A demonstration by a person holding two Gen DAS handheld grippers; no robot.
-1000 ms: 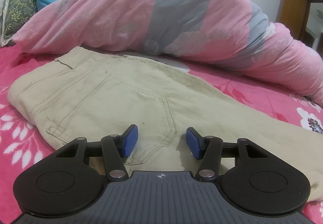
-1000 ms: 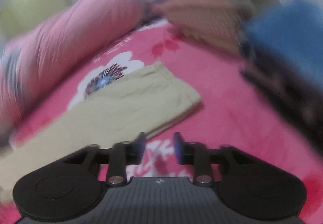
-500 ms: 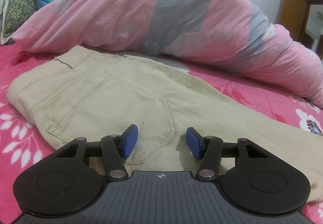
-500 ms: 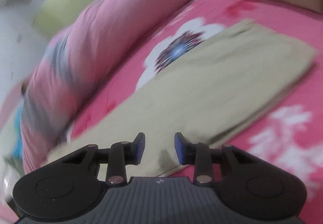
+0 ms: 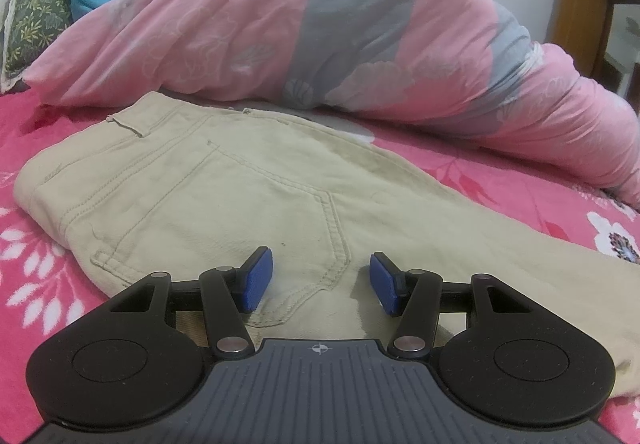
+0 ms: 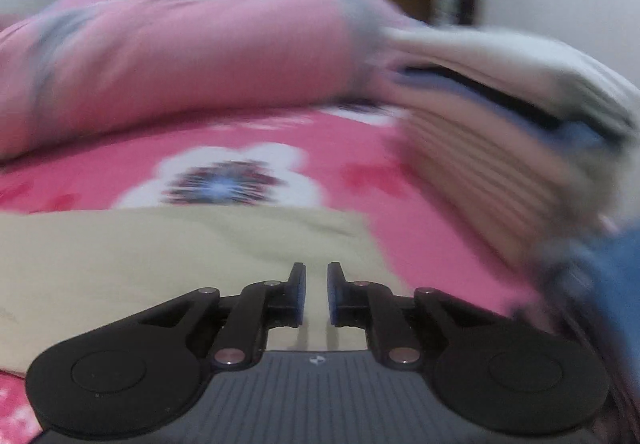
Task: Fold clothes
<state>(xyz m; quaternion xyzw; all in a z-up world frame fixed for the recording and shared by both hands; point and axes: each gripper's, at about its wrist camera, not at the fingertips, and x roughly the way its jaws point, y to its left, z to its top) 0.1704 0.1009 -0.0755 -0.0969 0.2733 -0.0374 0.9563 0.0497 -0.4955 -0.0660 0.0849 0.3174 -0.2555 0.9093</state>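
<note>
I see the trousers (image 5: 248,200) lying lengthwise on the bed (image 5: 500,168), legs stacked, cross-fold apparently left; left gripper (image 5: 321,281) fingers spread over the seat, right gripper (image 6: 316,294) fingers nearly together, empty, above the hem.

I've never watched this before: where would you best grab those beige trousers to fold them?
Probably the beige trousers at the leg hem, approached from that end by the right gripper: they lie flat and lengthwise, so the hem folds toward the waistband.
</note>
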